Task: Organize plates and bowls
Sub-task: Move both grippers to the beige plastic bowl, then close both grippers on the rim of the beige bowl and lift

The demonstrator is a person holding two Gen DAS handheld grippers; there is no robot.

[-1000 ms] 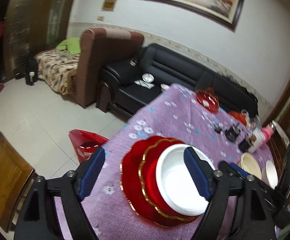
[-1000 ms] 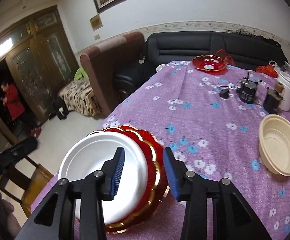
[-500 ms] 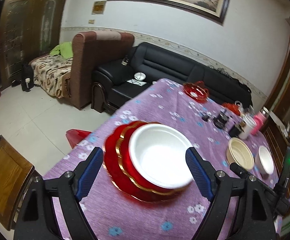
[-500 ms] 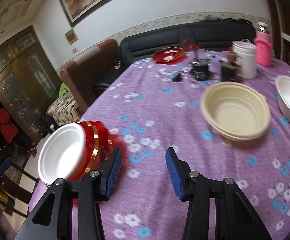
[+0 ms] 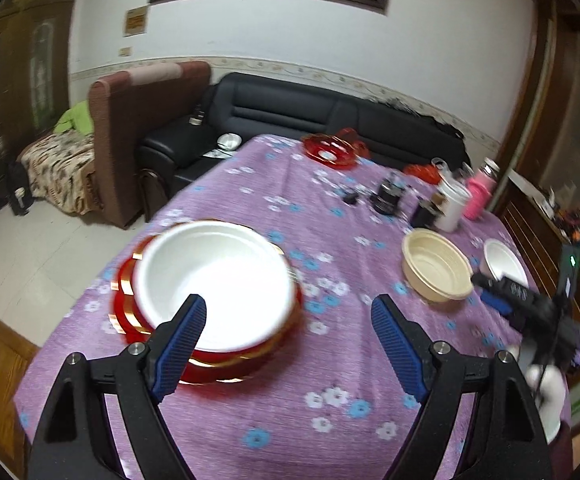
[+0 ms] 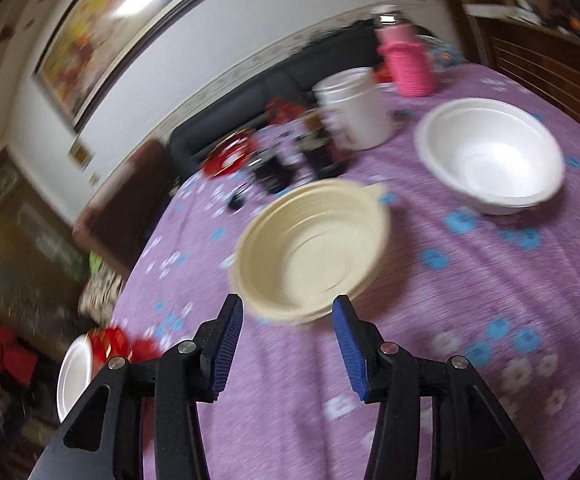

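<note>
Two claws gaping, empty: left claw [image 5: 288, 330] near white bowl [image 5: 214, 280]; right claw [image 6: 288, 332] near cream bowl [image 6: 309, 250].

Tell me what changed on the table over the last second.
The right gripper swung from the red plates to the cream bowl, empty, jaws opening. The left gripper drifted rightward, open. The white bowl on the plates and the far white bowl stayed put.
</note>
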